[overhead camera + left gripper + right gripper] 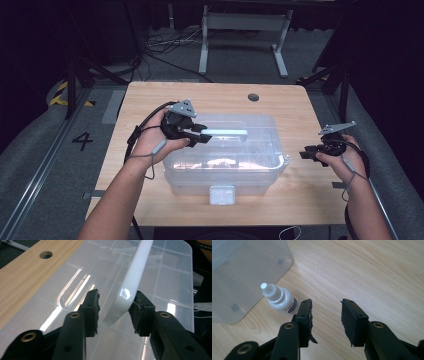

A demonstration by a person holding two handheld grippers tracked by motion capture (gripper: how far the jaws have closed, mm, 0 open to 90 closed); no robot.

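L gripper over the clear bin mid tabletop, jaws straddling near end of the white lid handle; right pad touches, left pad w/ a gap, so not clamped. Handle's long axis runs away from the L gripper. R gripper open, empty, dropper bottle just beside its left jaw.

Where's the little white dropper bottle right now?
The dropper bottle stands on the wooden table beside the corner of the clear plastic bin, just left of the right gripper in the right gripper view.
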